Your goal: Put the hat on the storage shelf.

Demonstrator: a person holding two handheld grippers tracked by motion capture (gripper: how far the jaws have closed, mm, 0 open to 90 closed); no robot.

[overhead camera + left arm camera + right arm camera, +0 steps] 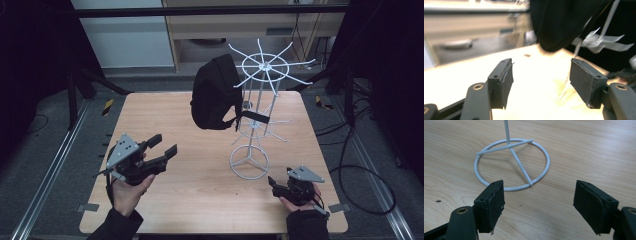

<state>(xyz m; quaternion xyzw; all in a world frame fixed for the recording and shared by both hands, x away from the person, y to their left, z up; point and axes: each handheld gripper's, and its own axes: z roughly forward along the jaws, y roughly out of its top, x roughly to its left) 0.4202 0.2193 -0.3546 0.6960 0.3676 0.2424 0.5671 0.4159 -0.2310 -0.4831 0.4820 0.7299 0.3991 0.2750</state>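
Note:
A black backpack hangs from an upper arm of a white wire rack that stands on the wooden table. My left gripper is held at the table's left with its jaws open and empty, pointing toward the bag. In the left gripper view my left gripper faces the backpack and the blurred rack arms. My right gripper rests low at the front right, open and empty, just short of the rack's base ring. The right gripper view has my right gripper in front of that ring.
The table ends close behind the rack and near my hands at the front. Metal rails run along the floor on both sides. Cables lie on the floor at the right. A cabinet stands behind the table.

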